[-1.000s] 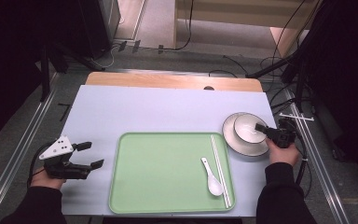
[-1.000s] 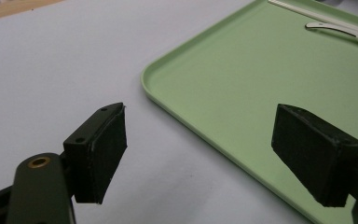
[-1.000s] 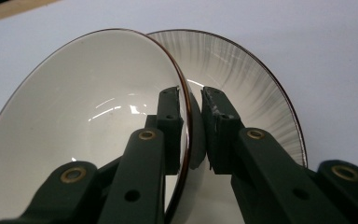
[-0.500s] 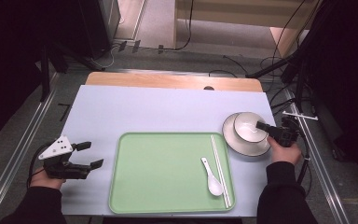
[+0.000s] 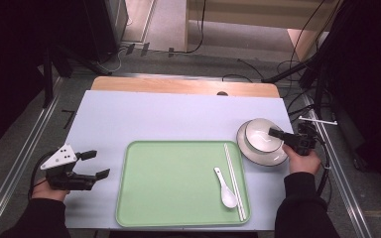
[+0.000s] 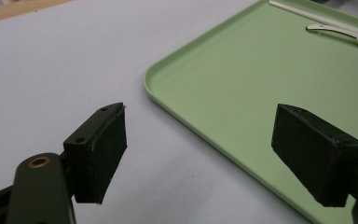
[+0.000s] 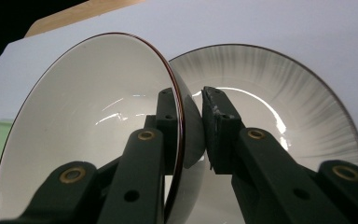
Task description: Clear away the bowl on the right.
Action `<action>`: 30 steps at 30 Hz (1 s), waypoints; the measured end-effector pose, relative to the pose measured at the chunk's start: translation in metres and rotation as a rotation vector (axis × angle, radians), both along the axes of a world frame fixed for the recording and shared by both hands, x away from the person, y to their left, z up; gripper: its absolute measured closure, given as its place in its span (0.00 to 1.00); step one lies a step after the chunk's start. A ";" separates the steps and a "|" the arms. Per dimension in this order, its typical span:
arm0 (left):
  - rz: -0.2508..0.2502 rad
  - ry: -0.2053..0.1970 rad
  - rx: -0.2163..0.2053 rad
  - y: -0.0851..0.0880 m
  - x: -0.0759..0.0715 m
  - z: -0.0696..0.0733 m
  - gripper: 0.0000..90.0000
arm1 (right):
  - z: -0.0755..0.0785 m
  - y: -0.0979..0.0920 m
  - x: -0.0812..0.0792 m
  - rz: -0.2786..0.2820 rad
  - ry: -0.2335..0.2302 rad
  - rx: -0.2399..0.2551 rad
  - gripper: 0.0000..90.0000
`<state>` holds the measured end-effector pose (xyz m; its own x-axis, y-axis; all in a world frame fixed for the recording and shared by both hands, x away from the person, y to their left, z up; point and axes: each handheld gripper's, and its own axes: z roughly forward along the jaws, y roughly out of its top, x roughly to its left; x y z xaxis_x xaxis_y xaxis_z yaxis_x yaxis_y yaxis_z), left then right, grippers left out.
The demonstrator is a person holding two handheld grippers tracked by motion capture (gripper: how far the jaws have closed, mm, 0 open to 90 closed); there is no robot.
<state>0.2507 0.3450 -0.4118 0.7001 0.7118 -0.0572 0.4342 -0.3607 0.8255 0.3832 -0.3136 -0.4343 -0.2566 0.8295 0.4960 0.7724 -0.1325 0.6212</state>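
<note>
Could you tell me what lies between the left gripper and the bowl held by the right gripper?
In the high view, the green tray lies between the left gripper and bowl, carrying a white spoon and chopsticks.

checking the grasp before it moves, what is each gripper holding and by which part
The right gripper is shut on the white bowl, pinching its rim wall, one jaw inside and one outside, over the plate. The left gripper is open and holds nothing.

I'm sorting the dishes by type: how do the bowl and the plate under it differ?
The bowl is deep with a dark rim line and plain white inside; the plate is shallow with grey streaks running out to its rim. The bowl is gripped at its wall by the right gripper; the plate lies ungripped on the table. Both are round and glossy.
</note>
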 end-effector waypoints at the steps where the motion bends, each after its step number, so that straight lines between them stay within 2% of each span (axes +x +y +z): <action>1: 0.001 -0.001 0.000 0.000 0.000 0.000 0.20 | 0.001 0.001 -0.001 0.007 0.002 0.002 0.87; 9: 0.000 -0.003 0.000 0.000 0.000 0.000 0.20 | 0.007 0.015 -0.004 0.069 0.014 0.020 0.87; 30: 0.000 -0.004 0.001 0.000 0.000 0.000 0.20 | 0.013 0.060 -0.012 0.222 0.024 0.025 0.87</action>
